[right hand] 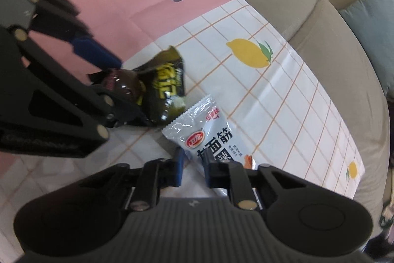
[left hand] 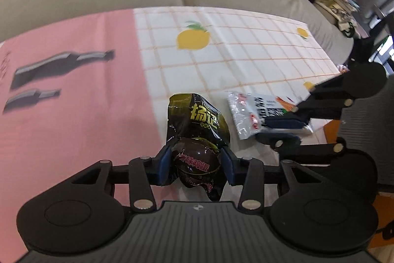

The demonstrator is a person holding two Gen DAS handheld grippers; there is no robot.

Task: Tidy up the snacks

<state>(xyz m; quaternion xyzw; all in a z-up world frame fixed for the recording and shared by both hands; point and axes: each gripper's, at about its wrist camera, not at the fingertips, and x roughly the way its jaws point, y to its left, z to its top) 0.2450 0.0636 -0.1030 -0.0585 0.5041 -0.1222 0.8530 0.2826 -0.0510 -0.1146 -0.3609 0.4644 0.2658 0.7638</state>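
Left wrist view shows the left hand-held gripper [left hand: 196,164] tilted steeply down at the cloth-covered surface [left hand: 246,56], its two blue pads [left hand: 164,165] pressed against the sides of a dark snack packet [left hand: 197,139] with yellow lettering. The packet's rounded, glossy lower half sits squeezed between the pads, and its crinkled top sticks out past the fingertips onto the checked part of the cloth. The packet's bottom edge is hidden behind the gripper body.

To the right in the same view, the right hand-held gripper [left hand: 283,128] reaches in from the edge, motion-blurred, its fingers lying over a silver snack packet [left hand: 246,112] just beside the dark one.

Right wrist view shows the right hand-held gripper [right hand: 193,168] also angled steeply down, its jaws drawn close together and pinching the near part of the silver snack packet [right hand: 204,130], which lies flat on the checked cloth. The packet's lower end is cut off behind the fingers and body, so its full print cannot be read. The left gripper's far pad is hidden behind the dark packet there. No hand or sleeve is in view.
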